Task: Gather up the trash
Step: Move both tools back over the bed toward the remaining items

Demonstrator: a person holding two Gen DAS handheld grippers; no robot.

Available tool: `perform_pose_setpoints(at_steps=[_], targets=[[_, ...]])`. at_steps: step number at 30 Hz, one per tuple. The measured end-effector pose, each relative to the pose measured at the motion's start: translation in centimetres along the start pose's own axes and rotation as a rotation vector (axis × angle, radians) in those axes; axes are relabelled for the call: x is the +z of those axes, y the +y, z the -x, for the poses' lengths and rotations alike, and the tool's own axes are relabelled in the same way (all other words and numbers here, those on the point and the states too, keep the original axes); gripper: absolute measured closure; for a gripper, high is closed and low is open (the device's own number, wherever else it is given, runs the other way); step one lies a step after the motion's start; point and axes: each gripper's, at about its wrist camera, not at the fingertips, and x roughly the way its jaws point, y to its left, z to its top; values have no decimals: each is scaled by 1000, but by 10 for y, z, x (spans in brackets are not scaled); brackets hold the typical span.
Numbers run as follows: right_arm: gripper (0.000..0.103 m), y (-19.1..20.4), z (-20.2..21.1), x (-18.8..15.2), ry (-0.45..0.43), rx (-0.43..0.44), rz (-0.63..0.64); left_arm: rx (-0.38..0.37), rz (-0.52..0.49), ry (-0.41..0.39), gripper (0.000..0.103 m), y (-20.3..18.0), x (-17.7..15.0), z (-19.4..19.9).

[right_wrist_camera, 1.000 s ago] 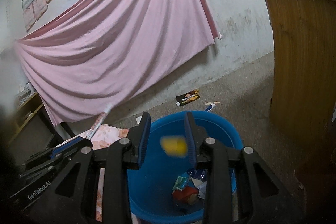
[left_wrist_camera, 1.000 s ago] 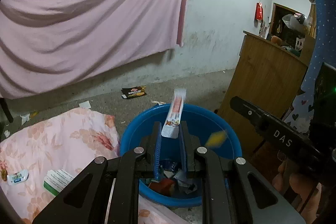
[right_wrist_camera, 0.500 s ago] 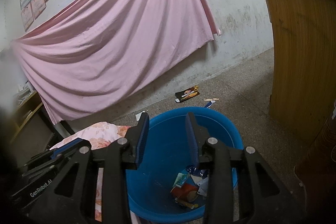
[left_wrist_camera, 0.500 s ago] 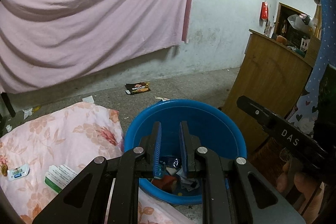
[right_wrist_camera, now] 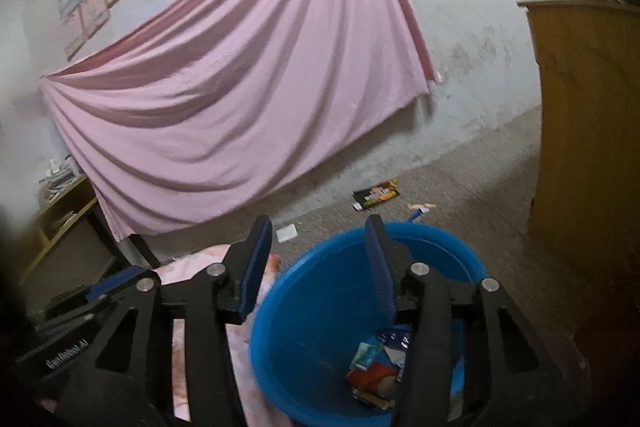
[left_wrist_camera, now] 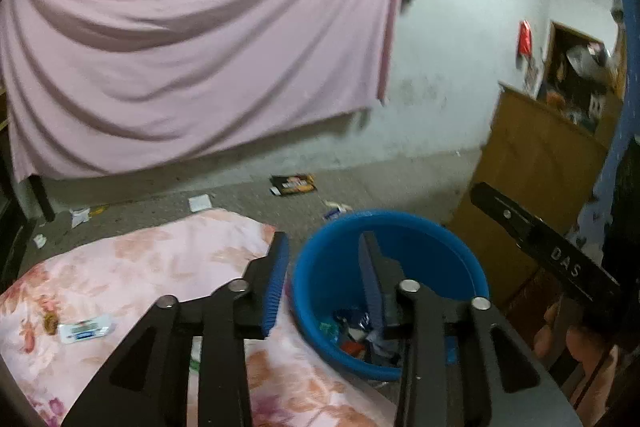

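A blue plastic tub [left_wrist_camera: 420,239] stands on the floor with several wrappers [left_wrist_camera: 352,327] in its bottom; it also shows in the right wrist view [right_wrist_camera: 320,307] with the wrappers [right_wrist_camera: 376,367]. My left gripper [left_wrist_camera: 322,275] is open and empty over the tub's left rim. My right gripper [right_wrist_camera: 318,259] is open and empty above the tub. A small white packet [left_wrist_camera: 85,330] and a brown scrap [left_wrist_camera: 51,319] lie on the floral pink cloth [left_wrist_camera: 160,267]. A black-orange wrapper [left_wrist_camera: 294,184] lies on the floor by the wall; the right wrist view shows it too [right_wrist_camera: 376,195].
A wooden cabinet [left_wrist_camera: 532,179] stands right of the tub. A pink sheet [left_wrist_camera: 192,47] hangs on the far wall. White paper scraps [left_wrist_camera: 199,203] and a small carton [left_wrist_camera: 334,213] lie on the concrete floor. A low shelf [right_wrist_camera: 60,215] stands at the left.
The left gripper let go of a striped wrapper and a yellow piece fell from the right one into the tub. Both grippers opened wider and shifted left.
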Motion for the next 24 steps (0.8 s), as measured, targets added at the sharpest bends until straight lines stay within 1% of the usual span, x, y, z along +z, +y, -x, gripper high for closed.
perform_pose_setpoints(at_steps=[4,10,13,14,15,17,18,21,23,24], targets=[[15,20,8,3,-66,49,31,55,29,-54,70,26,2,28],[1,52,15,6,-143,114,65,100,81,-155,57,63,-2,67],[0,70,14,5,-170,148,72,135,114,-211,45,81,-7,87],[0,76,13,4,-178,161,74,148,128,-229,37,88,-8,92],[0,80,12,3,-182,169,76,167,146,-251,27,97,-11,100],[0,93,10,2,-196,193,82,194,172,-281,16,109,-15,110],[0,100,8,0,-204,202,84,213,188,-299,13,117,-17,116],[0,118,6,-6,-224,241,95,266,207,-330,9,135,-22,130],[0,128,4,-10,-229,265,105,305,212,-349,2,146,-26,138],[0,135,3,-12,-230,281,114,324,220,-366,2,151,-30,143]])
